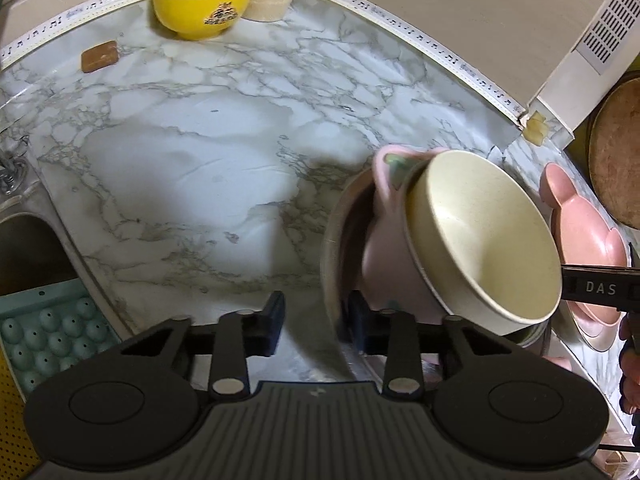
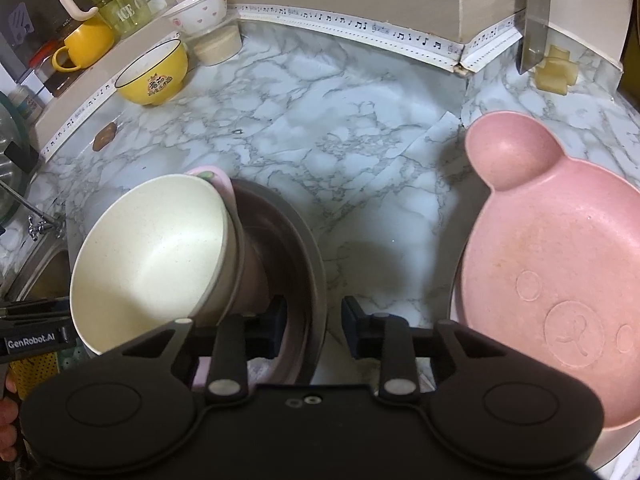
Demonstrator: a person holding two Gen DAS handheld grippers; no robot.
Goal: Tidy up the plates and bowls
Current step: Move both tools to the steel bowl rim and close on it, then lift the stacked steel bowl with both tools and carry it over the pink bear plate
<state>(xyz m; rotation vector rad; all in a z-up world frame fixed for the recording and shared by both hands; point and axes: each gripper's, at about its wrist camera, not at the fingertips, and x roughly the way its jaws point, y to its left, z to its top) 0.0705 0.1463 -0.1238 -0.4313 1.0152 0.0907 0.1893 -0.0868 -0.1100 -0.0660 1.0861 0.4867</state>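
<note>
Both grippers' fingers are straddling the brown round metal basin's [image 2: 308, 248] rim; cream round bowl [image 2: 160, 256] inside is tipping sideways on the counter [image 2: 320, 128].

Left gripper [image 1: 316, 320] and right gripper [image 2: 314, 326]: whether their fingers are gripping the rim cannot be told.

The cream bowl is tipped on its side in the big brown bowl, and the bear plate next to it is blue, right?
Almost. The cream bowl does lie tipped in the big brown bowl, but the bear plate beside it is pink, not blue. The right wrist view shows it best, with its round ear and bear face.
</note>
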